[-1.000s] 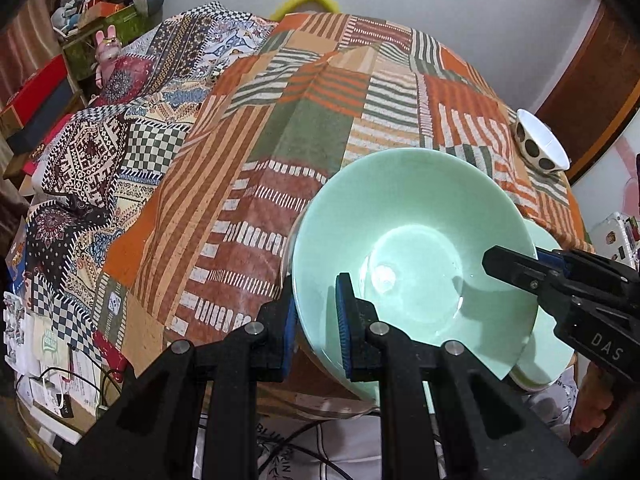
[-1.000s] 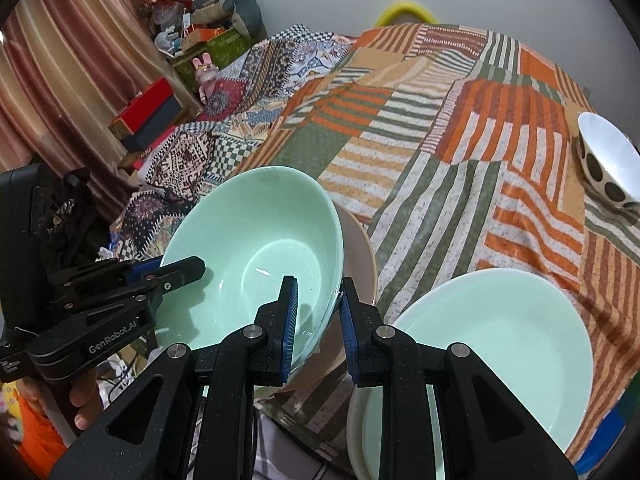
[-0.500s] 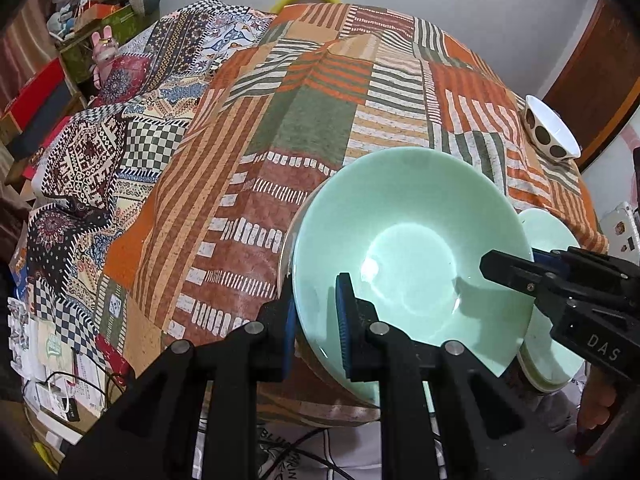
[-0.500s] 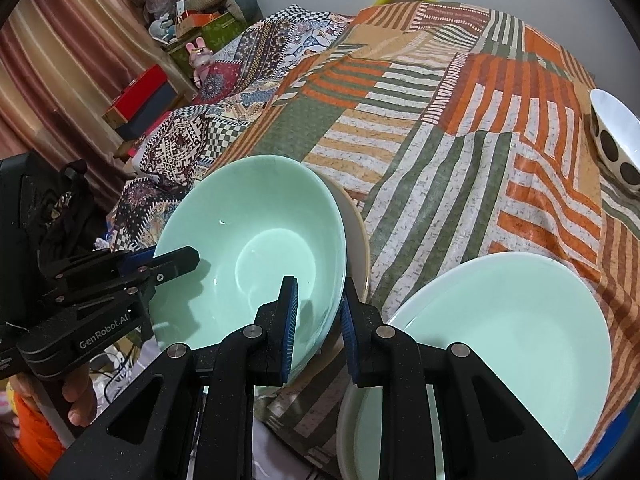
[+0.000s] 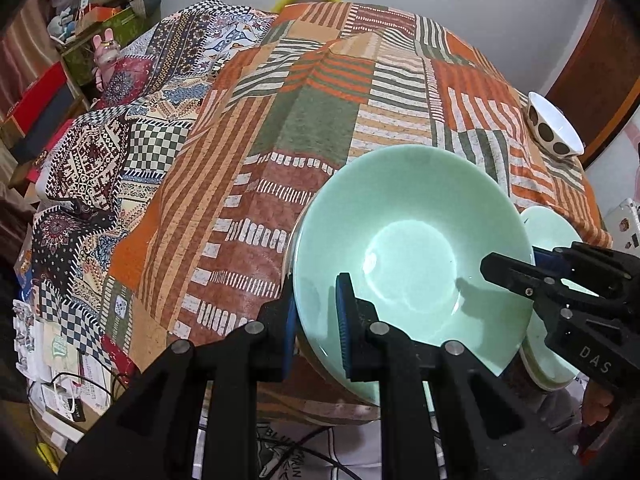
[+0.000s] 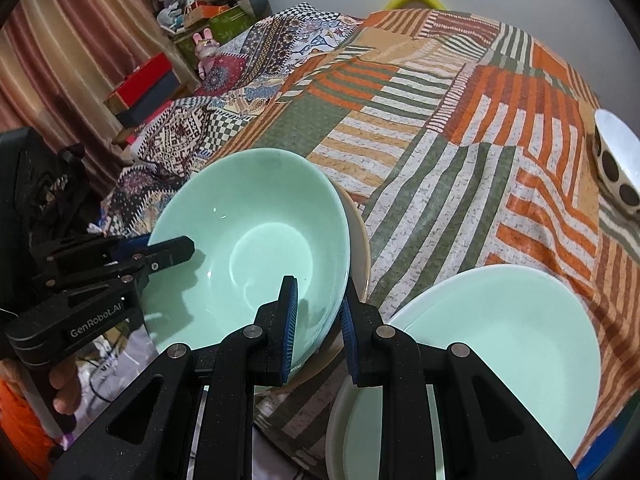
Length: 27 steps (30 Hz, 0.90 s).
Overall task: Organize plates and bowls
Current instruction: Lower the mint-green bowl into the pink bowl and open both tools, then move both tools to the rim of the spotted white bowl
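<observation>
Left gripper: clamped on the mint-green bowl rim — unchanged.
Right gripper: pinching the opposite rim, unmoved.
Bowl: between both jaws, over a beige dish.
Meaning: lift paused — green plate waits right of the jaws.

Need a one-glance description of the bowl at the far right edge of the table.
Start from the striped patchwork tablecloth and follow it to its far right edge. There a small white bowl stands alone. Large dark dots ring its outside, unlike the plain mint-green bowl and plate nearer the camera.
</observation>
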{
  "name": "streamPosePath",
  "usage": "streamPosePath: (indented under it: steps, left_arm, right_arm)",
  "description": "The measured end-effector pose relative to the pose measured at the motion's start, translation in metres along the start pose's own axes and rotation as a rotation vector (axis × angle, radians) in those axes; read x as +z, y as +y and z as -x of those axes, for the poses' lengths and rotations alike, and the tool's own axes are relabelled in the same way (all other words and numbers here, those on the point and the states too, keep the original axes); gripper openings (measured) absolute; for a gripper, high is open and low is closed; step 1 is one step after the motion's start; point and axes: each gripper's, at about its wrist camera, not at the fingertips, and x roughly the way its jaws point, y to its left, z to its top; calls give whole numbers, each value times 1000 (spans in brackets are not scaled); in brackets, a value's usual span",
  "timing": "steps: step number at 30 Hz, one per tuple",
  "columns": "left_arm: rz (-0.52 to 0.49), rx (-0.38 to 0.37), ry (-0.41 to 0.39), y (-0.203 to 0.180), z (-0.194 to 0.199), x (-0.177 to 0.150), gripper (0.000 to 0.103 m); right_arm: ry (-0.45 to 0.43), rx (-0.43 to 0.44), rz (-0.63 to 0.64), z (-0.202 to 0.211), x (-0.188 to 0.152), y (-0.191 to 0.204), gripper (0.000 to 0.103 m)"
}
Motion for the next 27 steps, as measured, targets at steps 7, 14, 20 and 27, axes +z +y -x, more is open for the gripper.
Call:
streamPosePath:
  steps: [7, 14, 20, 27]
  left_arm:
    - [-21, 67, -40, 0, 10, 2, 21]
    - [7, 28, -80, -2, 32, 13, 21]
    - [-7, -8, -202, -25, 70, 37, 41]
    - [-48, -55, -316, -72, 100, 69, 53]
  right_arm:
    - [-48, -19, 0, 12, 3, -3, 20]
    - [-116, -42, -4, 38, 1, -17, 30]
    - [-174, -82, -73, 69, -6, -51, 34]
    - [-304, -179, -184, 125, -21, -110, 48]
